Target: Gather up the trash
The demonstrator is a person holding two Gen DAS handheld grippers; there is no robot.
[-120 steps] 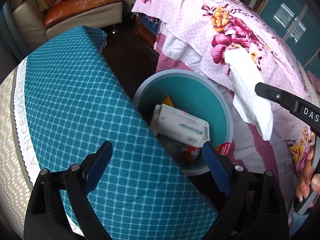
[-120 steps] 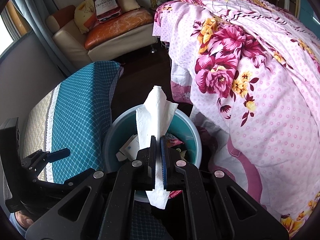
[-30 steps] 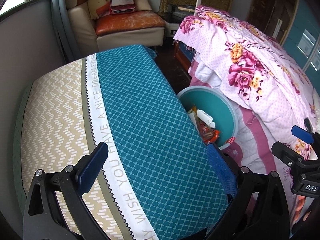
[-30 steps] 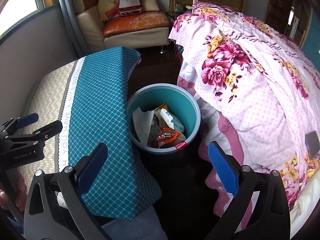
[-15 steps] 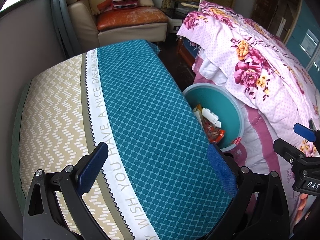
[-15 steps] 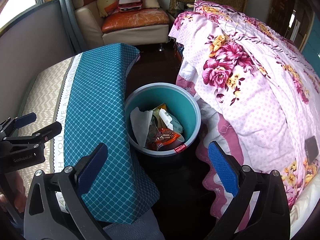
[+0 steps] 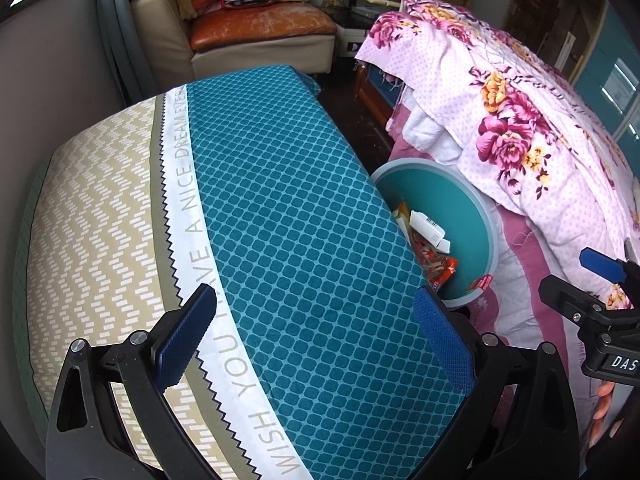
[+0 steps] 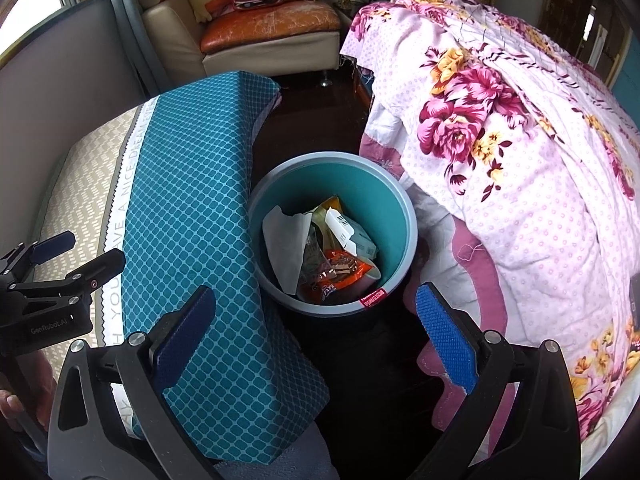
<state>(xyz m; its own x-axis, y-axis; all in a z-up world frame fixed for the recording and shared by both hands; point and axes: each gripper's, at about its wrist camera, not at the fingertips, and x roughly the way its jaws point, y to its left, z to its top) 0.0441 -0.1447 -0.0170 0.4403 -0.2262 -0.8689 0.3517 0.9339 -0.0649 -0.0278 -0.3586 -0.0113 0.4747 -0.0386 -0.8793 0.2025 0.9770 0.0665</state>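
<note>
A teal bin (image 8: 390, 200) with a grey rim stands on the dark floor between the covered table and the bed. Inside lie a white tissue (image 8: 286, 240), a white carton (image 8: 344, 230), an orange wrapper (image 8: 340, 270) and a yellow packet. My right gripper (image 8: 314, 330) hangs open above and in front of the bin, nothing between its blue pads. My left gripper (image 7: 314, 330) is open over the teal tablecloth (image 7: 288, 216), holding nothing. From the left wrist view the bin (image 7: 472, 208) is partly hidden by the table edge.
A bed with a pink floral quilt (image 8: 520, 140) crowds the bin's right side. A leather sofa (image 8: 260, 28) with a cushion and a red bag stands at the back. The left gripper (image 8: 56, 264) shows at the left edge, the right gripper (image 7: 600, 284) at the right edge.
Four seconds ago my right gripper was shut on the white tissue above the bin; the tissue now lies inside it and the gripper is open. Both grippers have pulled back and up.
</note>
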